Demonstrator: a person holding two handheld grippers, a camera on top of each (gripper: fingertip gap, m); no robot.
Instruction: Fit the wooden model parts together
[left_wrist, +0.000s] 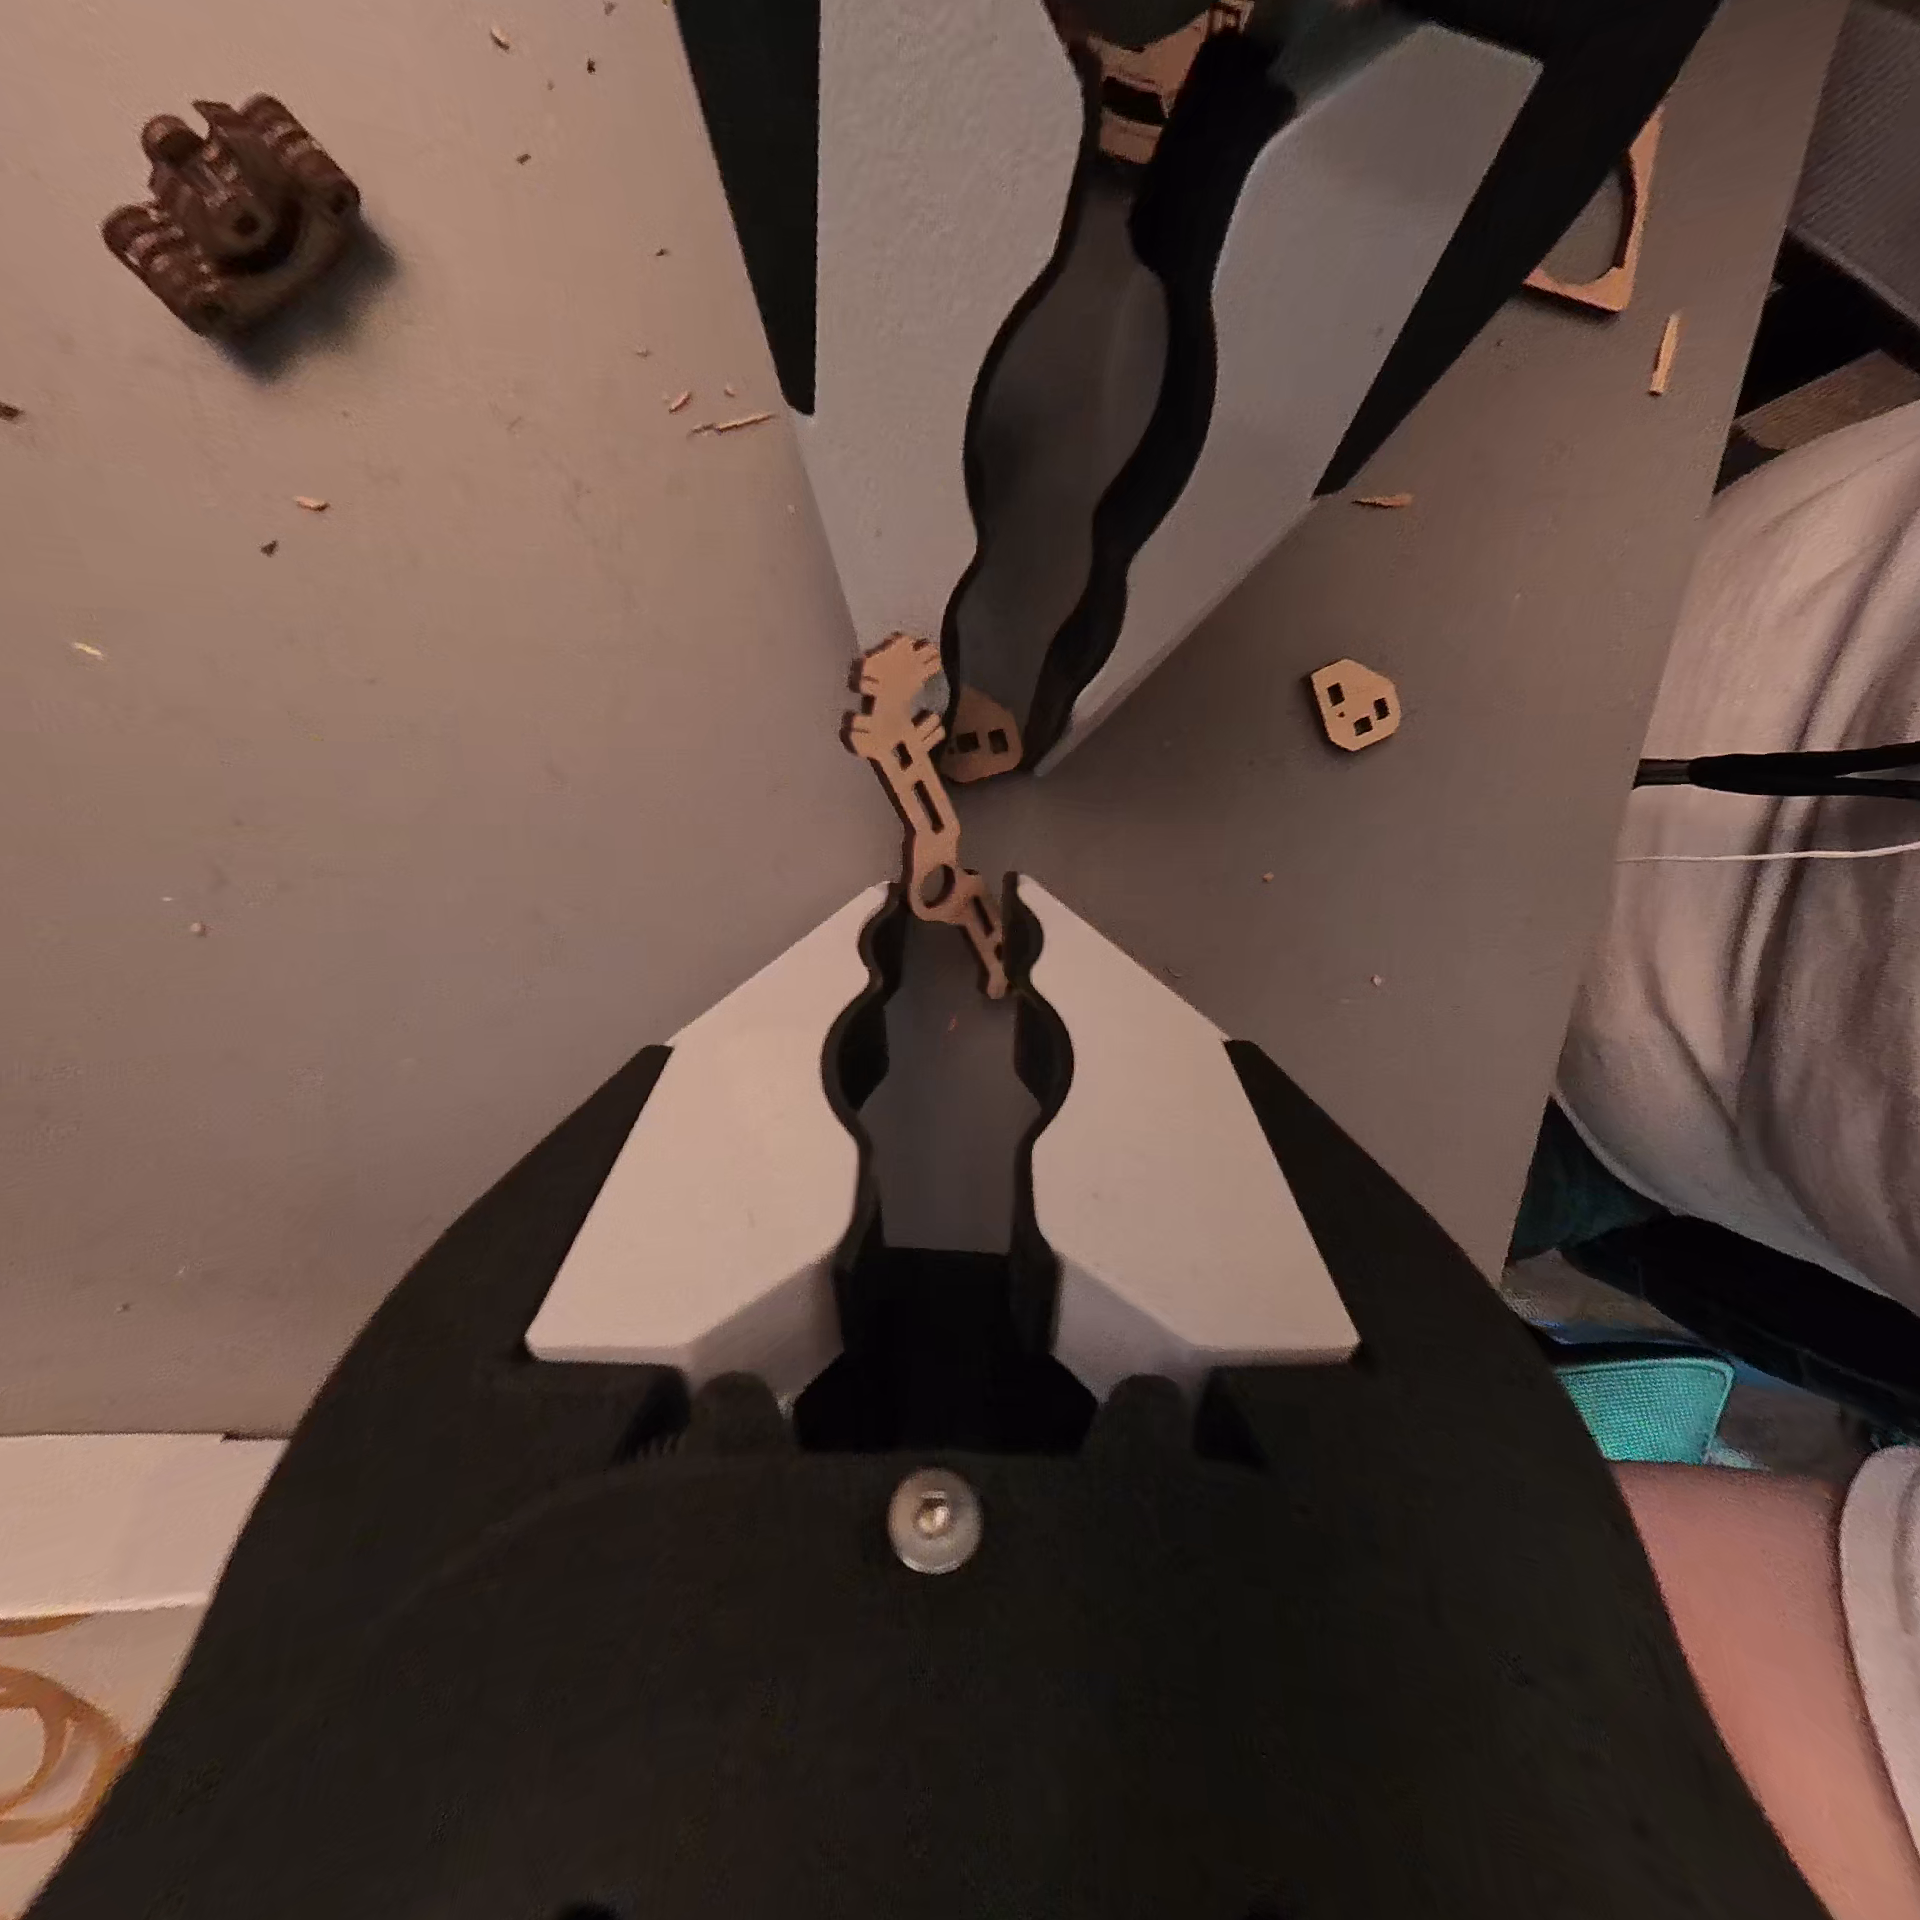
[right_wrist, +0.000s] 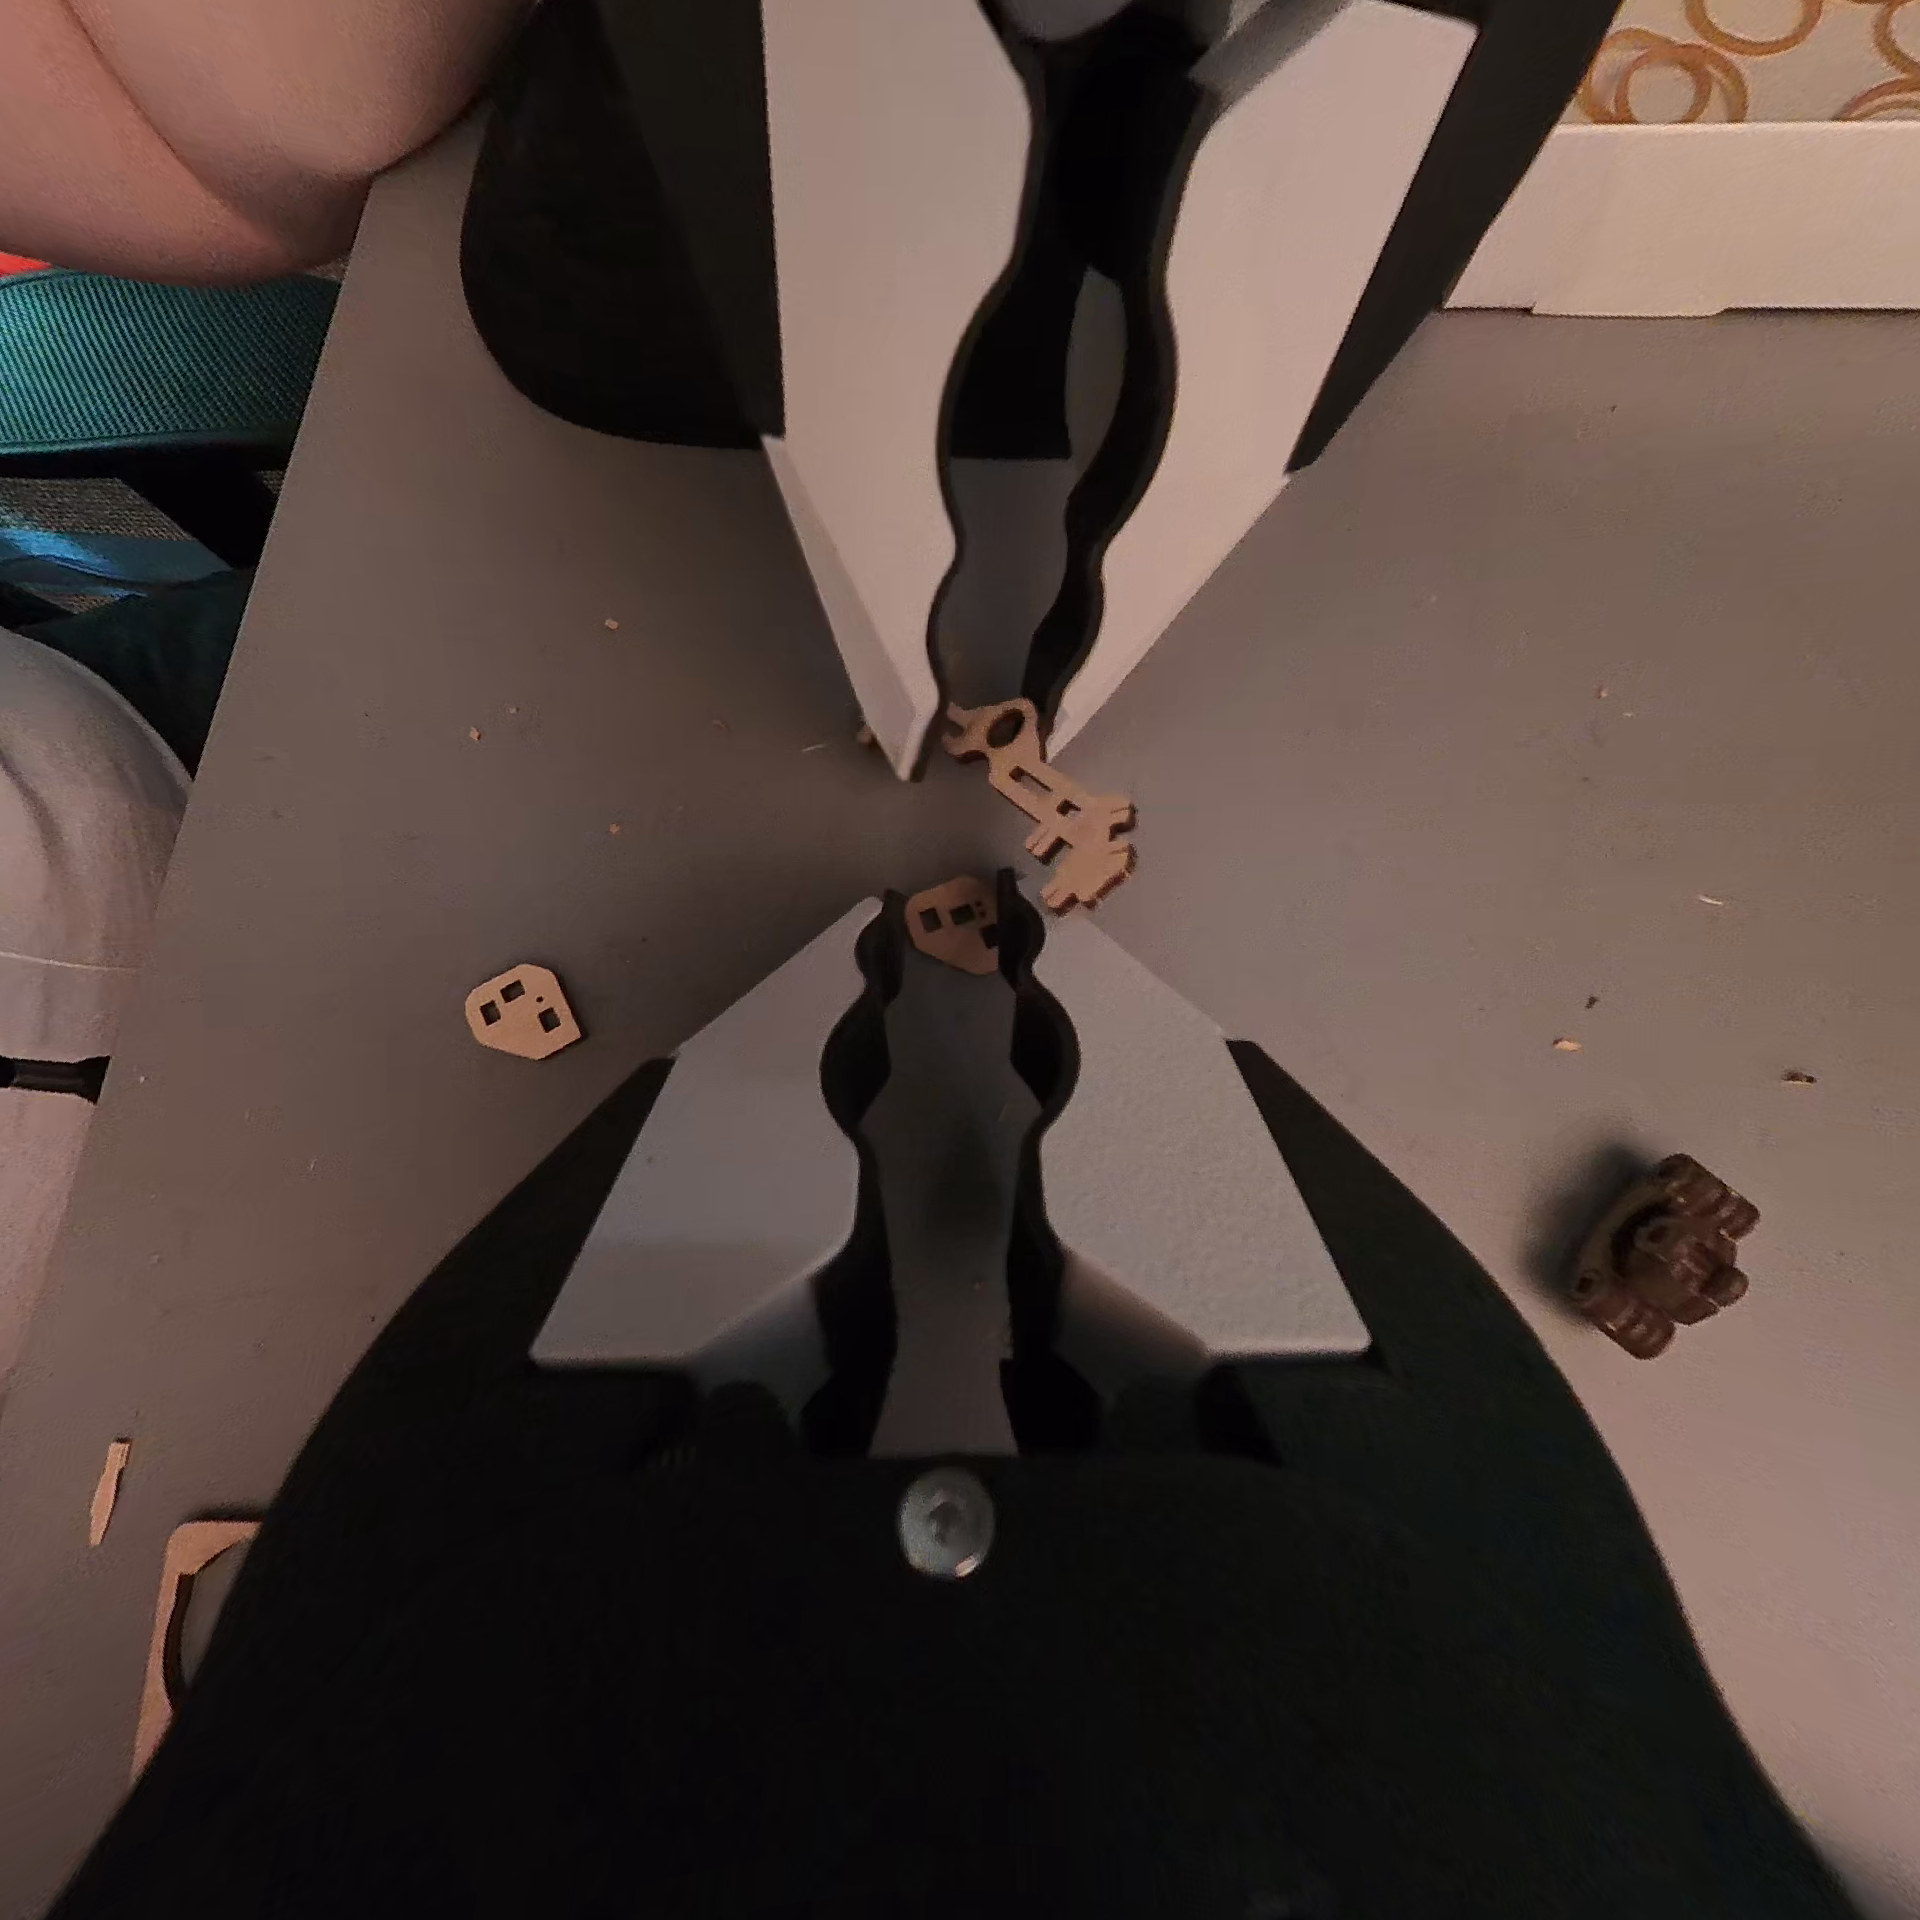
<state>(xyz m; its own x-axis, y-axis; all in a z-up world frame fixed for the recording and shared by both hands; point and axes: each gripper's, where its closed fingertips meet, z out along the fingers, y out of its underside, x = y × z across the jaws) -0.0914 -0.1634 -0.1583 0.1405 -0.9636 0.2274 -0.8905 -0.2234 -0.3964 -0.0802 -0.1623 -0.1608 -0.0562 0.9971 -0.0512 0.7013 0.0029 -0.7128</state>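
My left gripper (left_wrist: 956, 889) is shut on one end of a long slotted wooden strip (left_wrist: 923, 795) with a notched head. My right gripper (right_wrist: 951, 906) is shut on a small flat wooden plate (right_wrist: 948, 923) with square holes. The two grippers face each other tip to tip over the grey table (left_wrist: 416, 831). The plate (left_wrist: 982, 743) sits right beside the strip's notched head; I cannot tell if they touch. In the right wrist view the left gripper (right_wrist: 987, 743) comes in from the top holding the strip (right_wrist: 1049, 805). In the left wrist view the right gripper (left_wrist: 987, 748) comes in from the top.
A second small holed plate (left_wrist: 1354, 707) (right_wrist: 525, 1010) lies loose on the table. A dark brown assembled wooden block (left_wrist: 234, 213) (right_wrist: 1662, 1252) sits farther off. A cut-out wooden sheet (right_wrist: 177, 1621) lies at the table edge. Wood splinters are scattered. A person's clothing (left_wrist: 1766, 831) borders the table. Left and right tips are no more than a few centimetres apart.
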